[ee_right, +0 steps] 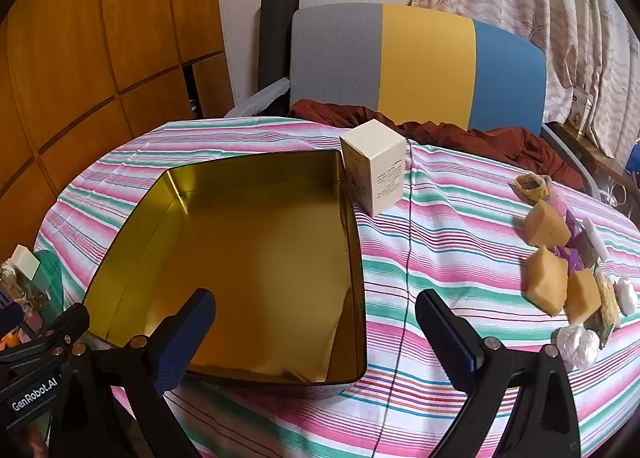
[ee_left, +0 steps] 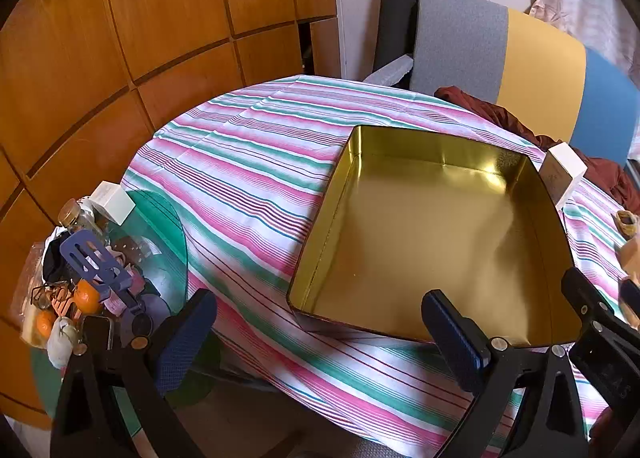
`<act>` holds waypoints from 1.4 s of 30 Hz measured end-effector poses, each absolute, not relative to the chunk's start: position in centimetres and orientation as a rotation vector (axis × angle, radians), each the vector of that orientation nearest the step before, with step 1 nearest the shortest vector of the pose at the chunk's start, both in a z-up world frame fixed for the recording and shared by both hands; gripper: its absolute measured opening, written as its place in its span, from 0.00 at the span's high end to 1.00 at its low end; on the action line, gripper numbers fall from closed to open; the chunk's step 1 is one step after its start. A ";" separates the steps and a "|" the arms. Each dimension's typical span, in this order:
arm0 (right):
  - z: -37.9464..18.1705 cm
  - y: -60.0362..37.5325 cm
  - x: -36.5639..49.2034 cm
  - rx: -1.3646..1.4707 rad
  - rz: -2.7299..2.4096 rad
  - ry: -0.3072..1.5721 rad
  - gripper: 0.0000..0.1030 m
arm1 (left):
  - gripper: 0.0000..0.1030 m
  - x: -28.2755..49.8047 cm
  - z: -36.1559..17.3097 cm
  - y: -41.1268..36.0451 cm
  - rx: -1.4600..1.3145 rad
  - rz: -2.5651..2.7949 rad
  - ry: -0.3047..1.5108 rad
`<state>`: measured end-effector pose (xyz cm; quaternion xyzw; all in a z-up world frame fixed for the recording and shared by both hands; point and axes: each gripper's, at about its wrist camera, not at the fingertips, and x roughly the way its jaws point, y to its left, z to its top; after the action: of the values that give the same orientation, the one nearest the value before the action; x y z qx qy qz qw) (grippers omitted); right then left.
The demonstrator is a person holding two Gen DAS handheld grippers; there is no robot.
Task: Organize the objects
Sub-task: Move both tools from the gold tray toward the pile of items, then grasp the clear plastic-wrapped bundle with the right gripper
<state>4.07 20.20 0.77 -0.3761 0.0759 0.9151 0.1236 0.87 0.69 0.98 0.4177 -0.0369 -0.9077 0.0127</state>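
1. Both sets of tongs are hanging spread wide with nothing between them. The left gripper [ee_left: 316,332] is sitting over the near edge of the table, the right gripper [ee_right: 316,332] is straddling the near right corner of the gold tin [ee_right: 240,254]. My guess is they're being held back like this to size things up before the first pick.
2. The tin is sitting empty in the middle of the striped tablecloth [ee_right: 460,278], so nothing's sorted yet.
3. Off to the right, well apart from the tin, a loose pile is waiting: tan sponge blocks [ee_right: 546,286], white wrapped bits, purple packets. Probably that's what's going in.
4. A white carton [ee_right: 376,166] is standing upright just beside the tin's far right corner.
5. Further back: a grey-yellow-blue chair [ee_right: 424,66] with a rust cloth draped on it, wood-panelled cabinets left, a curtain right.
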 end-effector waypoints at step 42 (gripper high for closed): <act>-3.2 39.3 19.6 -0.852 2.293 0.415 0.15 | 0.00 8.5 -0.8 16.0 1.610 -3.227 -0.427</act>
<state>19.58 39.27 -3.17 -0.3248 0.1583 0.8742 0.3243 8.54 16.04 -0.80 0.4301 -0.1140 -0.8621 -0.2424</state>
